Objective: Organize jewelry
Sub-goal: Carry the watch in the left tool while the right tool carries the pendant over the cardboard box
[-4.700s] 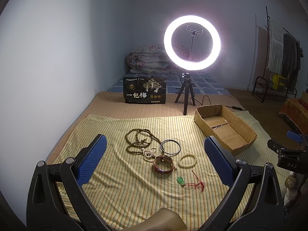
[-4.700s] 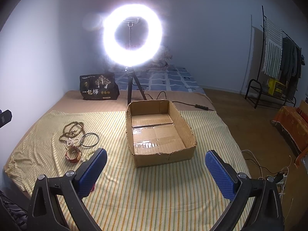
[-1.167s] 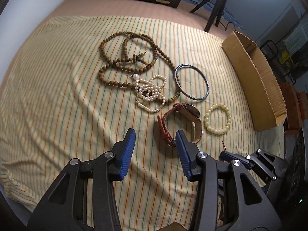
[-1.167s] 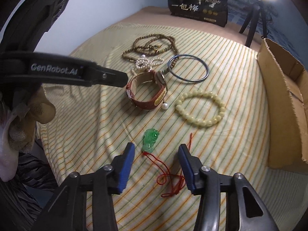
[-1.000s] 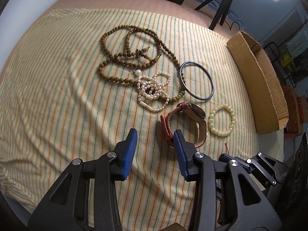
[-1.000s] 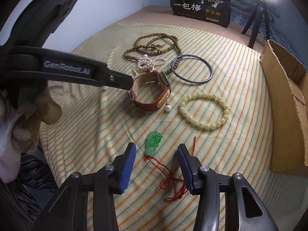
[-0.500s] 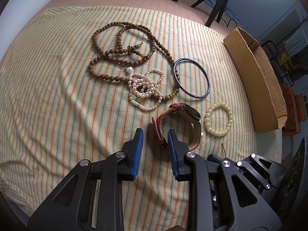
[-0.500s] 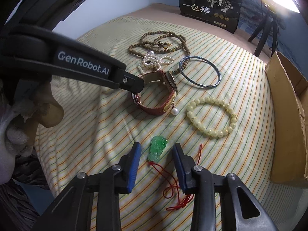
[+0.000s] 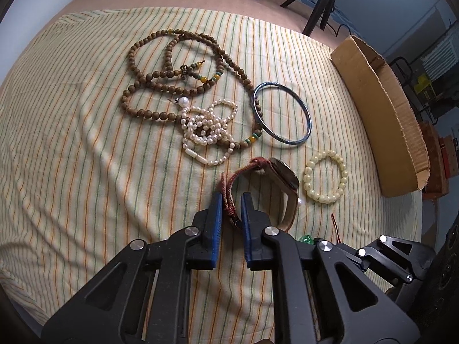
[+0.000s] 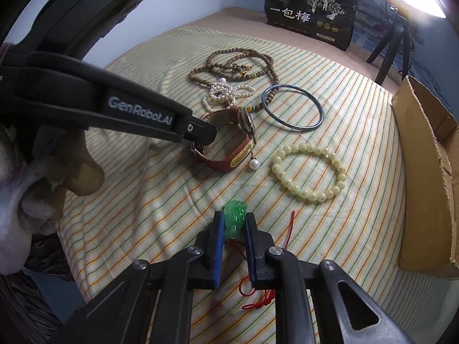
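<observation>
My left gripper (image 9: 231, 200) is shut on the brown strap of a watch (image 9: 282, 172) that rests on the striped cloth (image 9: 86, 149); the watch also shows in the right wrist view (image 10: 238, 140). My right gripper (image 10: 233, 220) is shut on a green jade pendant (image 10: 235, 218) with a red cord (image 10: 258, 295). Beyond lie a cream bead bracelet (image 10: 309, 169), a dark bangle (image 10: 292, 109), a pearl strand (image 9: 209, 129) and a long wooden bead necklace (image 9: 172, 71).
An open cardboard box (image 9: 381, 109) stands at the right edge of the cloth, also seen in the right wrist view (image 10: 424, 166). A black printed bag (image 10: 311, 11) and a tripod (image 10: 393, 46) stand at the far side of the bed.
Both grippers came down to the cloth and narrowed. The left one closed on the watch strap and the right one closed on the green pendant.
</observation>
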Demonstrator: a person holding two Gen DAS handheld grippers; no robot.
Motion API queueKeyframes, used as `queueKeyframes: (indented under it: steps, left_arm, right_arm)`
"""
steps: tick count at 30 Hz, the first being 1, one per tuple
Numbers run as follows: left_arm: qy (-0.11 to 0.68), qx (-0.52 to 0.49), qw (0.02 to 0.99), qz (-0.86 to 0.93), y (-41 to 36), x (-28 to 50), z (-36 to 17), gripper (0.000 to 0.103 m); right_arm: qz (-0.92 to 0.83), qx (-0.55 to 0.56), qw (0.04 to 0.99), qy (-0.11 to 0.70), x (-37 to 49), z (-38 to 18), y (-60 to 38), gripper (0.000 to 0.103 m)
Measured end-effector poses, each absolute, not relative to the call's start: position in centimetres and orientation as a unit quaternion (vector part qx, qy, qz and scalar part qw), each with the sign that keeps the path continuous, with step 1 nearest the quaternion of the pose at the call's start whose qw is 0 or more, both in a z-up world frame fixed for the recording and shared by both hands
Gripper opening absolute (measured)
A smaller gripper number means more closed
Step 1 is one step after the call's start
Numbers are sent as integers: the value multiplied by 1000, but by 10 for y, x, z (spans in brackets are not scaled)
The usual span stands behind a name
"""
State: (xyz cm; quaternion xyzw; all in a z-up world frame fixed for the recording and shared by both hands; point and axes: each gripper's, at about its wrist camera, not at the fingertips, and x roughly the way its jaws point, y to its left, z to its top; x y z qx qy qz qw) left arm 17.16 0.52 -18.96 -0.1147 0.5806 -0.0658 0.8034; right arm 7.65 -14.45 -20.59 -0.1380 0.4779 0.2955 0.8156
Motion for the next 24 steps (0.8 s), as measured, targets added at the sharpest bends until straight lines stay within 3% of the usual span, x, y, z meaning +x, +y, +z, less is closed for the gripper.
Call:
queueKeyframes:
  steps: [24]
  left_arm:
    - [503, -130, 850, -86, 0, 167, -120, 7]
  right_arm:
    - [271, -64, 867, 413, 76, -125, -203, 12]
